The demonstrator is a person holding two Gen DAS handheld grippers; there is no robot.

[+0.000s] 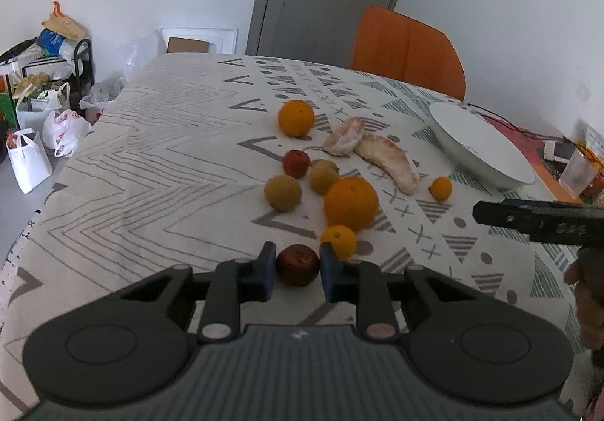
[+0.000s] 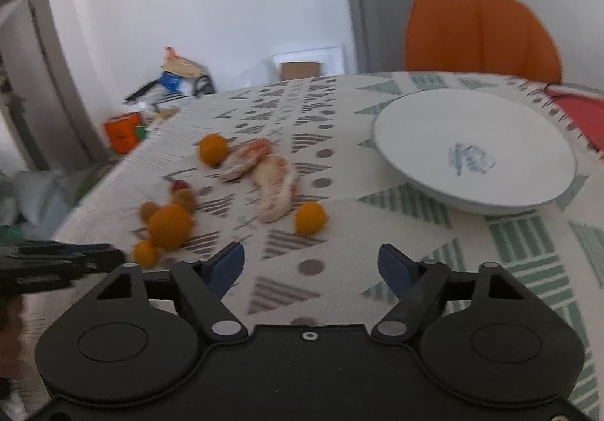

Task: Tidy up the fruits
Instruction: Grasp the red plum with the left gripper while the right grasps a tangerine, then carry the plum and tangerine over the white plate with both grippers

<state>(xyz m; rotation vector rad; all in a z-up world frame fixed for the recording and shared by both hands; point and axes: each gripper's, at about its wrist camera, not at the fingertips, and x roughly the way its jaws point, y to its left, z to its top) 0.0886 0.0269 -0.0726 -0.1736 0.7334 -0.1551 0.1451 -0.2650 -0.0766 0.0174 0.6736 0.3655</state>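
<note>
A small dark red fruit [image 1: 297,265], round and dull-skinned, sits on the patterned tablecloth [image 1: 151,164] directly between the two blue pads of the left gripper [image 1: 295,266]. The pads flank it closely on both sides and seem to touch or nearly touch its skin; whether they are actually pressing it, or whether it is lifted off the cloth, cannot be told from this view.

Just beyond the right-hand pad lies a small orange citrus [image 1: 338,240], almost against that finger. Behind it sits a large orange [image 1: 351,202], then two tan-yellow round fruits [image 1: 282,191], another small red fruit [image 1: 296,163], two peeled pomelo-like segments [image 1: 389,162], a tiny orange citrus [image 1: 441,188] and a second orange [image 1: 296,117] farther back.

The likely destination, a wide white plate [image 2: 472,122], stands empty to the right, well apart from the fruit cluster. The right gripper [image 2: 311,266] hovers above bare cloth with its jaws spread wide, holding nothing; its view is motion-blurred.

Risks, as a judgement: the red fruit is round and smooth, so a shallow or off-centre pinch could squirt it forward out of the pads and roll it into the fruit behind. The right-hand finger is so near the small orange citrus that closing or lifting could nudge it and send it rolling across the cloth. Too hard a squeeze may bruise the fruit. The plate's low sloping rim could let a dropped round fruit roll back out.
</note>
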